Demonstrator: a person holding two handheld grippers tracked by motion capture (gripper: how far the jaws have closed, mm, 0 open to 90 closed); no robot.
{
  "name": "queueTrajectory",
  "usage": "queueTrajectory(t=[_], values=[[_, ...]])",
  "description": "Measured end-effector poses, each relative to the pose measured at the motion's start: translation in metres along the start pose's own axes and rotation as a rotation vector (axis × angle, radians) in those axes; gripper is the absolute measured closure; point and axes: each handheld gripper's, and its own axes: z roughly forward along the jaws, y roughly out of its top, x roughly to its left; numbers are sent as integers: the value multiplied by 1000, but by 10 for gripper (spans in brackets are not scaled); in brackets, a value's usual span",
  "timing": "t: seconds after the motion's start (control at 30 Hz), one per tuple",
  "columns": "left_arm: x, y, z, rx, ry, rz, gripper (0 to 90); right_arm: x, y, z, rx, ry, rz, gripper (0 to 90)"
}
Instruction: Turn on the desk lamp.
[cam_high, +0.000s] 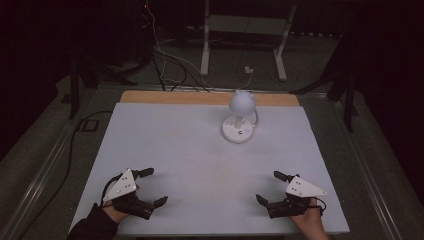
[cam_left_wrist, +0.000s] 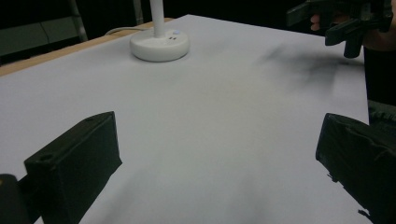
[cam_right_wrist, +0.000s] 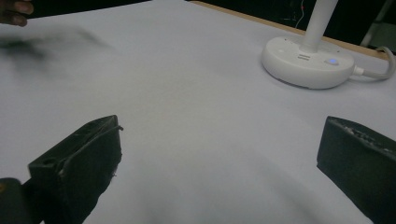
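Both claws (cam_high: 150, 186) (cam_high: 267, 186) spread, low, empty.

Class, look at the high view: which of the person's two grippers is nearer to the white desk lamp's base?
Right, by a small margin. The right gripper sits toward the near right of the lamp's base; the left gripper sits farther off to its near left. Both are open and well apart from it.

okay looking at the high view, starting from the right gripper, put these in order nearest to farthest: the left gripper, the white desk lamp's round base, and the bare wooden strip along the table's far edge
1. White desk lamp's round base: up-table and left of the right gripper.
2. Left gripper: across the near edge, at the left; not far behind the base, but plainly farther.
3. Bare wooden strip: along the table's far edge, behind the lamp.
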Motion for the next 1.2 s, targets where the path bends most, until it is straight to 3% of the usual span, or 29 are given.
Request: queueTrajectory(t=[0.3,0.7,0.97,1.2], values=[[0,0,0,8,-4,5,2,3,1,2,13,14,-5,0],[0,0,-1,4,-1,-1,3,3,4,1,46,-26,13,0],[1,0,-1,6,0,-6,3,5,12,-1,63,-53,-1,0],[0,0,0,1,-7,-6,2,5,22,-5,57,-85,28,0]])
